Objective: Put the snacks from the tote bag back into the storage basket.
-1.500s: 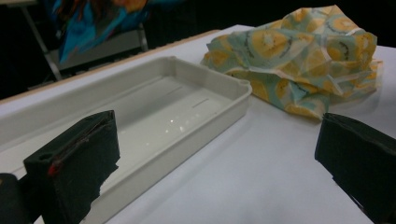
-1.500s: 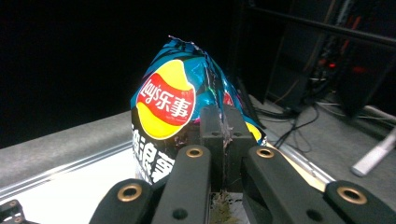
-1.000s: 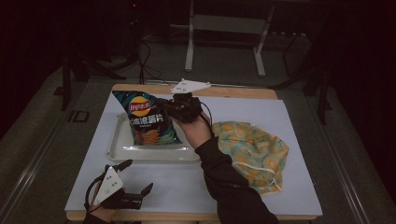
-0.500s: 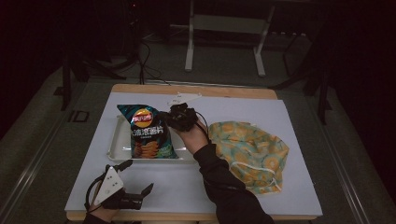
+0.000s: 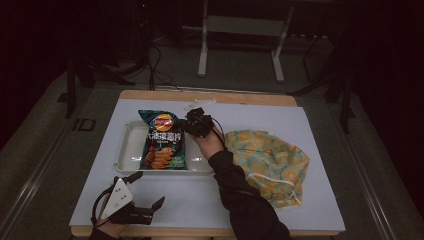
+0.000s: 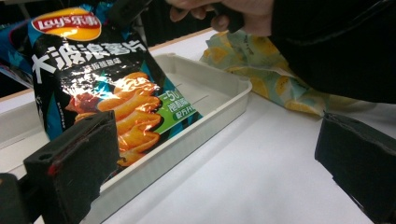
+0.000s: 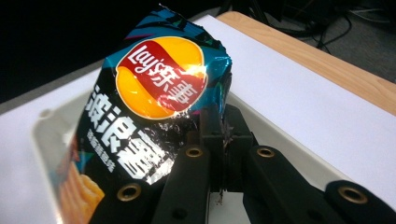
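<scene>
One glossy black-and-teal Lay's chip bag (image 5: 162, 141) now sits lower and nearer the person than a second ago, pulled back from the tray's far end and tilted, its bottom edge at the near rim of the shallow white plastic tray (image 5: 126, 152). The right gripper (image 5: 192, 125) has come back with it, jaws pressed together on the bag's crinkled upper right edge; the right gripper view shows foil pinched between them. The bag (image 7: 149, 121) has a yellow-and-red round logo, white Chinese lettering, ridged orange chips pictured below, and a small green patch near the bottom. It leans up from the tray, top corner raised. The left gripper (image 5: 131, 207) has stayed at the table's near left edge, jaws spread wide, holding nothing. A yellow-and-teal patterned cloth bag (image 5: 270, 160) lies right of the tray on the white table cover (image 5: 320, 145).
</scene>
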